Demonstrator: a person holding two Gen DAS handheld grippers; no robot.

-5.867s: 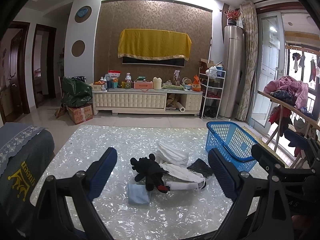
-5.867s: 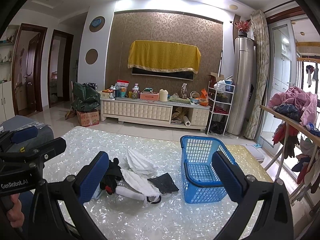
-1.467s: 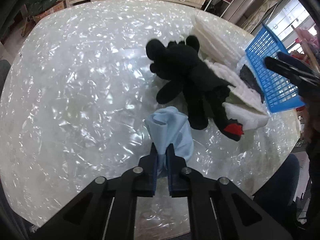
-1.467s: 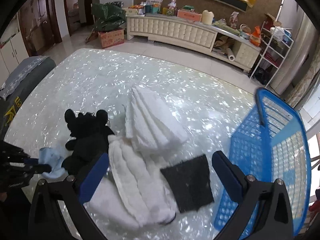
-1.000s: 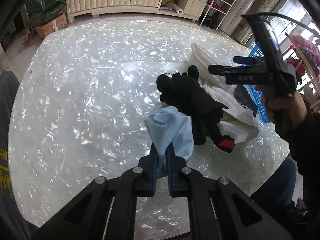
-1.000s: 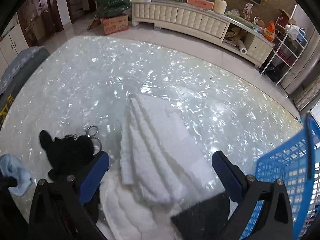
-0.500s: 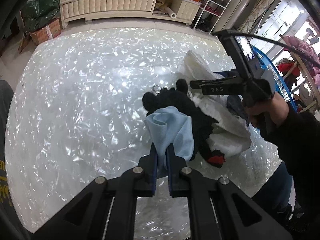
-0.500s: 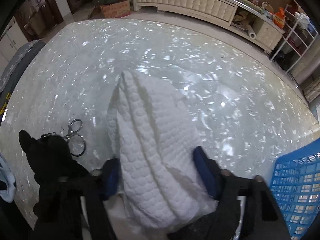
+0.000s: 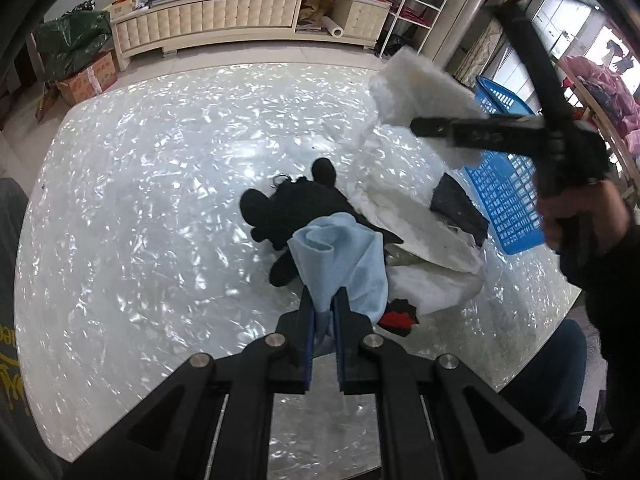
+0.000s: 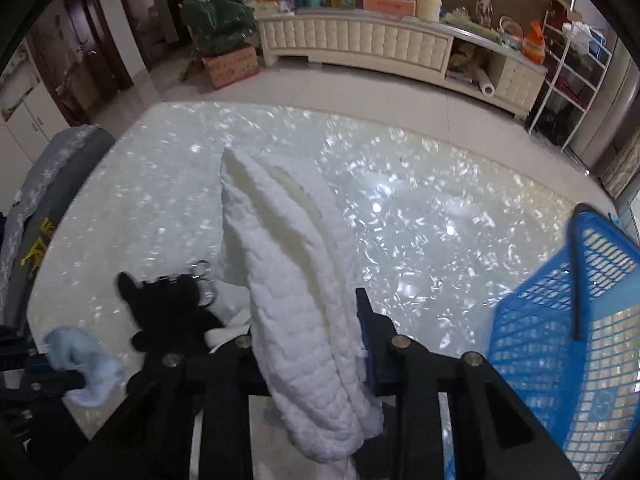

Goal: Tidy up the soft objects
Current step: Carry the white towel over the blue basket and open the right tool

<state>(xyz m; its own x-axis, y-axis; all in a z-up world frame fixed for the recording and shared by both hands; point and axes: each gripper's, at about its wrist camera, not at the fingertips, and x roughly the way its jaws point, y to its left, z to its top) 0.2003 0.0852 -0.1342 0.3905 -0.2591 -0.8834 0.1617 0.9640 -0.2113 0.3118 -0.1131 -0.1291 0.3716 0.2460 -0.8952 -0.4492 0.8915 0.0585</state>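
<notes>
My left gripper (image 9: pixel 323 300) is shut on a light blue cloth (image 9: pixel 340 256) and holds it just above the black plush toy (image 9: pixel 296 208). In the right wrist view my right gripper (image 10: pixel 308 320) has a white quilted towel (image 10: pixel 288 280) between its pads. Its jaws are closing and squeeze the towel, which hangs off the table. The left wrist view shows that towel (image 9: pixel 416 88) raised beside the blue basket (image 9: pixel 508 184). A second white towel (image 9: pixel 408 232) and a dark cloth (image 9: pixel 456 204) lie on the shiny table (image 9: pixel 140 200).
The blue basket (image 10: pixel 580 320) stands at the table's right edge. A key ring (image 10: pixel 202 280) lies by the plush toy (image 10: pixel 168 300). A grey-covered chair (image 10: pixel 48 184) is at the left. A person's hand (image 9: pixel 576 212) holds the right gripper. A low cabinet (image 10: pixel 360 44) lines the far wall.
The right gripper's jaws have come in on the white towel and lifted it off the table. The left gripper has carried the blue cloth rightward over the plush toy.
</notes>
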